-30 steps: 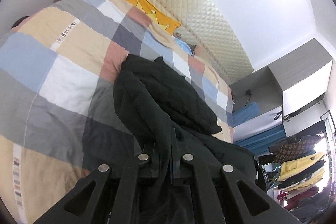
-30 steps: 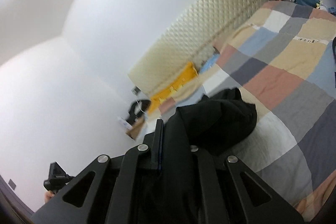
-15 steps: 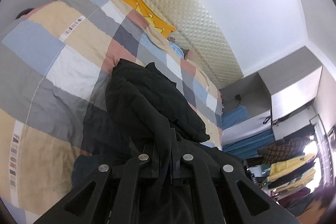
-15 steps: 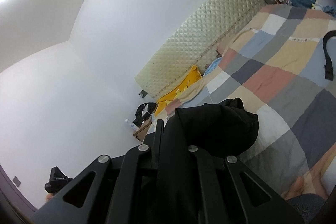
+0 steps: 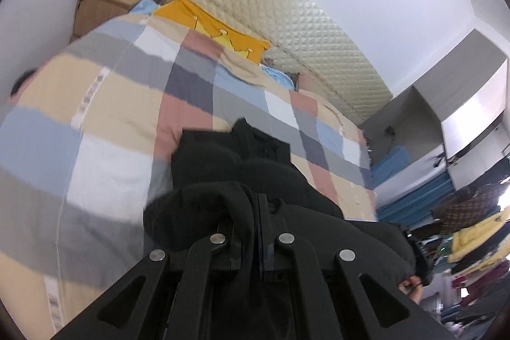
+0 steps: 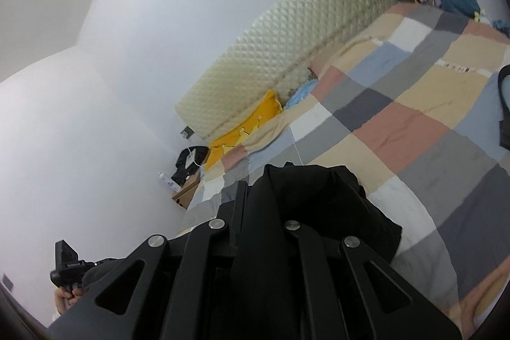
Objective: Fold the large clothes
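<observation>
Both grippers clamping black jacket: left gripper and right gripper each pinching an edge. I'm seeing bulk draping fwd onto checked bed, long axis running toward headboard. Neither hand nearer.

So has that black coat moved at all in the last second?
Yes. In the left wrist view the black coat has bunched closer to the left gripper, exposing more checked quilt toward the yellow pillow.
</observation>
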`<action>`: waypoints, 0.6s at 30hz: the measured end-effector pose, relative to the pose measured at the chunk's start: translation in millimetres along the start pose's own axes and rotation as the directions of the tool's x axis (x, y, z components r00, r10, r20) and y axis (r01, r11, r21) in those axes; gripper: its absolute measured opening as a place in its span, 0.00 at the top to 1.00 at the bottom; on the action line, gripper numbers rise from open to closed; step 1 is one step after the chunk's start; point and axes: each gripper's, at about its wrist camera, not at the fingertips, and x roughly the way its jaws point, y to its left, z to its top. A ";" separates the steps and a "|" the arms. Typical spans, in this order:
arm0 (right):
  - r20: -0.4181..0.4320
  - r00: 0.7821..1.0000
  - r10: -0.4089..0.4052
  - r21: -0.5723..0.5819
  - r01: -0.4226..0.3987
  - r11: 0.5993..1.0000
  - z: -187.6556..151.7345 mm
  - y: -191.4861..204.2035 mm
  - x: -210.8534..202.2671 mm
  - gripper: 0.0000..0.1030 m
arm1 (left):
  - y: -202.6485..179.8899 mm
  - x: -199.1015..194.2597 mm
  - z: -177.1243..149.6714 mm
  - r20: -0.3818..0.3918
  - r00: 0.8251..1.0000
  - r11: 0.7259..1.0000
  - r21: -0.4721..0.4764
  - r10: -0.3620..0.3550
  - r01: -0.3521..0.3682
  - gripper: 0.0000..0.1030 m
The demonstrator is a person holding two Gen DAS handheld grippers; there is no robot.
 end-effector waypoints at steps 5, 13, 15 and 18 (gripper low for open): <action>-0.067 0.993 -0.101 -0.005 0.101 0.995 34.6 -7.5 55.5 0.93 | -12.2 38.0 39.1 0.006 0.999 0.998 0.047 0.047 -0.047 0.96; -0.171 0.970 -0.175 0.054 0.186 0.981 60.0 -35.4 132.4 0.92 | -22.2 104.7 81.0 0.019 0.974 0.965 0.137 0.224 -0.225 0.95; -0.184 0.959 -0.218 0.030 0.227 0.974 63.1 -36.9 150.7 0.92 | -18.6 122.4 89.0 0.027 0.967 0.958 0.132 0.254 -0.255 0.94; -0.213 0.935 -0.284 0.001 0.291 0.957 65.2 -41.9 179.2 0.92 | -11.3 153.3 98.5 0.033 0.954 0.947 0.112 0.299 -0.301 0.94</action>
